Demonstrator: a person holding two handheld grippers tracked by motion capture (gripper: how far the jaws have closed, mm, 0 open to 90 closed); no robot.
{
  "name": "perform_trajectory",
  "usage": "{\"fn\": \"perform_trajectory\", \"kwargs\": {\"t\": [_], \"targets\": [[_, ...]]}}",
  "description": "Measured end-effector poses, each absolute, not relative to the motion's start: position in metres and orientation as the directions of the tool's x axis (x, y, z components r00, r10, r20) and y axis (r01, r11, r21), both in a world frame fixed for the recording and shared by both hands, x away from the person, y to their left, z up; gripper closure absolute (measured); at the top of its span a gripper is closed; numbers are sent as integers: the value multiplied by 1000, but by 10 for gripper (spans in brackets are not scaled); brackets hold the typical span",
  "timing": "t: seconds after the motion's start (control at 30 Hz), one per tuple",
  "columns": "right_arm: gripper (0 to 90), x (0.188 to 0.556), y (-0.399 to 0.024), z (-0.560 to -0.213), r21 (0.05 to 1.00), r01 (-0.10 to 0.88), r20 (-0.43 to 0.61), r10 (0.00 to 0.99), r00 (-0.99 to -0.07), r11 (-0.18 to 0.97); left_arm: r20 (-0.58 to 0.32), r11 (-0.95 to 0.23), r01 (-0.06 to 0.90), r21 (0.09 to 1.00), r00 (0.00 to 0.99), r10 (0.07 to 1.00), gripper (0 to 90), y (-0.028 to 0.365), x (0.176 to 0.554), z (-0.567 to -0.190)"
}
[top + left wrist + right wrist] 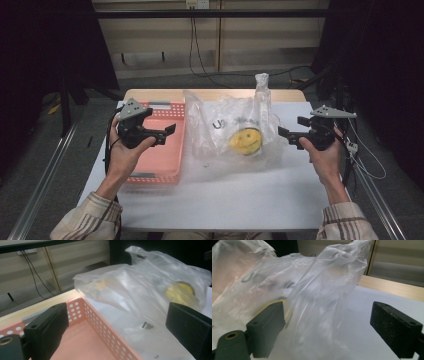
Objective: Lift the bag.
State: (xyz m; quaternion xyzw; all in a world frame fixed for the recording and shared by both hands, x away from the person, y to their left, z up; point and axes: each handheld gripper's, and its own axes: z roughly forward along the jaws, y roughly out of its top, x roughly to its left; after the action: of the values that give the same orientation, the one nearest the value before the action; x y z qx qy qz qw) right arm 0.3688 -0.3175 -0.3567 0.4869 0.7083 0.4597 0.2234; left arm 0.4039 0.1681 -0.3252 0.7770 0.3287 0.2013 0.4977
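A clear plastic bag (235, 125) lies in the middle of the white table (225, 200). Inside it sits a round yellow toy with a smiley face (246, 140). The bag is thin, shiny and full of wrinkles, and one twisted end stands straight up at the far side. Some dark letters are printed on it, but they are too blurry to read.

The left gripper (150, 131) hangs over the pink basket (170, 170), just left of the bag. Its jaws are wide apart and nothing is between them. In the left gripper view, the basket's wall with its little holes (100, 322) is close below, and the bag (140, 287) lies just past it.

The right gripper (295, 131) is on the right side of the bag. Its jaws are wide apart too and point at the bag. In the right gripper view, a fold of the bag (319, 305) rises between the jaws, but they do not pinch it.

One gripper waits on each side, likely so both can grab the floppy bag together. The basket sits close by, maybe so the bag or the toy can go in it.
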Motion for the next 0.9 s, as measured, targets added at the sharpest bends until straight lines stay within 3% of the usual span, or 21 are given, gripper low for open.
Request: {"fn": "perform_trajectory", "kwargs": {"t": [0.47, 0.6, 0.9], "targets": [[115, 335, -305, -375, 856, 503, 107, 908, -406, 124, -28, -320, 341, 884, 722, 692, 50, 174, 363, -358], [114, 326, -303, -377, 860, 496, 100, 914, -394, 120, -55, -264, 348, 900, 689, 722, 58, 181, 346, -366], [116, 294, -299, -399, 849, 513, 93, 923, -374, 122, -76, -255, 371, 893, 681, 728, 58, 197, 317, -387]]}}
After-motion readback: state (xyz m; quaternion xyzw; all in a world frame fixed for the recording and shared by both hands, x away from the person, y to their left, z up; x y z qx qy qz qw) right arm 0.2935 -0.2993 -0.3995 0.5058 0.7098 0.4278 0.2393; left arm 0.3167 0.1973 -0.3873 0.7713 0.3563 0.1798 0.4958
